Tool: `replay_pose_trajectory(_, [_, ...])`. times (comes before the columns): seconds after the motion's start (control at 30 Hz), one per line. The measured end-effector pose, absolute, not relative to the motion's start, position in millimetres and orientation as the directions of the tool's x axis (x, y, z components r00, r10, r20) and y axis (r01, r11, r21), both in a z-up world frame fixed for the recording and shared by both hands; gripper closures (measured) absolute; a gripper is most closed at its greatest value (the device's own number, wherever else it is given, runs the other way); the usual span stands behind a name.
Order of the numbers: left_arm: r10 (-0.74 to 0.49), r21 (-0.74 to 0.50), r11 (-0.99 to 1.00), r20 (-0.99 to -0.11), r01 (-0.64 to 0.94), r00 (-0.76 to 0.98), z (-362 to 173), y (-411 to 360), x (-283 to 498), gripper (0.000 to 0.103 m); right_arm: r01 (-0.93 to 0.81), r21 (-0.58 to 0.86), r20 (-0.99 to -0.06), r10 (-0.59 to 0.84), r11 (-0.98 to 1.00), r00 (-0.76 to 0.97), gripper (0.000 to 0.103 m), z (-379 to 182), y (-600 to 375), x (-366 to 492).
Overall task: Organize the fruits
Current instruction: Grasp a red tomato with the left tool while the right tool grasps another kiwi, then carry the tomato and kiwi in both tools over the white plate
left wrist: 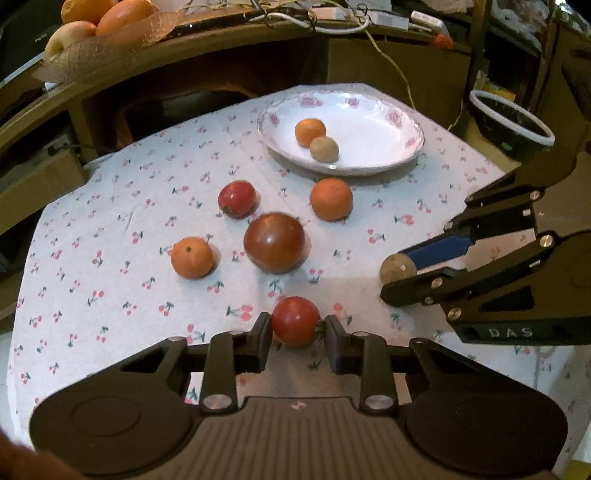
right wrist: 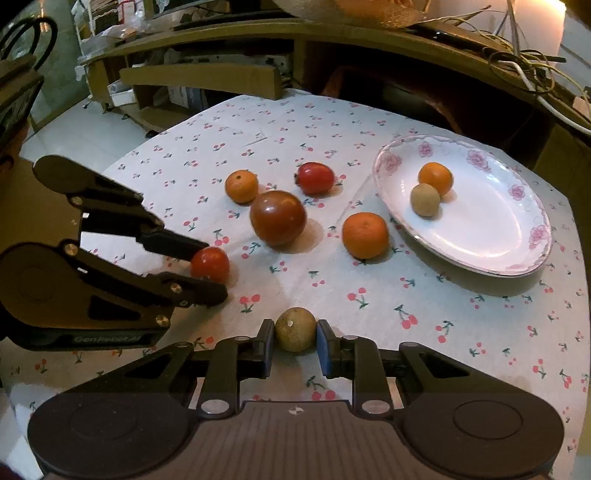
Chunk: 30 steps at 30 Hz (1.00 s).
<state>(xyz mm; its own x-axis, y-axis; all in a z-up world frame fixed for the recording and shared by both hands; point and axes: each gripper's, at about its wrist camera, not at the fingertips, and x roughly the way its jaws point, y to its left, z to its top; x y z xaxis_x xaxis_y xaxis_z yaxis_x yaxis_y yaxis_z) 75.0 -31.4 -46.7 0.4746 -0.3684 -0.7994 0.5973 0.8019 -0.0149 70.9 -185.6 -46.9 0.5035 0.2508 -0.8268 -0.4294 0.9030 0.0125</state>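
My left gripper [left wrist: 296, 326] is shut on a small red tomato [left wrist: 295, 320], low over the cherry-print cloth; it also shows in the right wrist view [right wrist: 210, 264]. My right gripper [right wrist: 294, 334] is shut on a small tan round fruit [right wrist: 294, 328], seen too in the left wrist view [left wrist: 398, 268]. A white floral plate [left wrist: 376, 122] at the far side holds a small orange [left wrist: 310, 132] and a tan fruit [left wrist: 324, 148]. Loose on the cloth lie a big dark red tomato [left wrist: 274, 242], a small red tomato [left wrist: 236, 199] and two oranges [left wrist: 330, 198] [left wrist: 192, 257].
A wooden shelf runs behind the table, with a basket of oranges [left wrist: 107, 22] and tangled cables [left wrist: 332, 18] on it. A dark bowl with a white rim [left wrist: 511, 122] stands at the right. The table edge drops off at the left [right wrist: 92, 147].
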Motion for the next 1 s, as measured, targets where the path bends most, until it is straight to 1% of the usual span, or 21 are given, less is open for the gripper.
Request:
replay_pose_trajectory(0.13, [-0.406,-0.040,0.794,-0.777,0.606,0.481,-37,-38,77,0.067,-0.410,0.030,-0.822,0.256,0.912,0.509,0.079,-44,-191,72])
replay_pose_trajectory(0.37, [-0.430,-0.034,0.793,-0.739,0.609,0.518,-21,-55,86,0.067,-0.360,0.043,-0.794,0.250,0.932,0.554,0.079,-30,-204,75])
replay_pose_trajectory(0.7, [-0.450,-0.012,0.785,-0.698,0.619,0.557,-9,-89,121,0.068,-0.260,0.033,-0.757,0.194,0.965,0.624,0.079,-16,-230,90])
replay_pose_trajectory(0.77, [-0.450,-0.001,0.783,-0.691,0.622,0.566,-9,-98,132,0.068,-0.241,0.008,-0.750,0.165,0.971,0.640,0.079,-15,-233,94])
replay_pose_trajectory(1.0, [-0.447,0.009,0.782,-0.690,0.623,0.570,-16,-117,158,0.068,-0.173,-0.001,-0.739,0.116,0.985,0.663,0.079,-18,-251,120])
